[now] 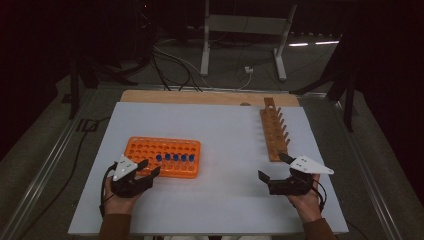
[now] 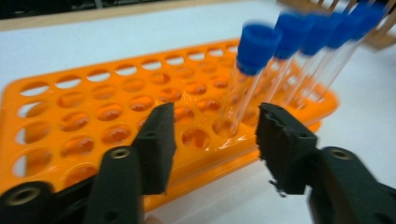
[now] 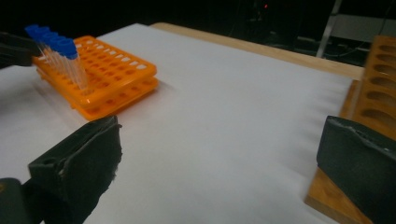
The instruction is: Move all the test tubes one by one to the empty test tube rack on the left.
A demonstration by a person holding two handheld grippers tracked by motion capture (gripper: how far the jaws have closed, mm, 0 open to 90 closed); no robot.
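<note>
From above, your left gripper sits at the near left corner of the orange rack, your right gripper just beside the wooden rack. The left gripper view shows its jaws spread, nothing pinched, the nearest blue-capped tube seemingly just beyond them. The right gripper view shows wide-spread empty jaws.

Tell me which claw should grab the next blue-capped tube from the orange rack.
Probably the left claw: it sits open at the orange rack, right by the nearest blue-capped tube. The right claw is open too, but beside the wooden rack.
</note>
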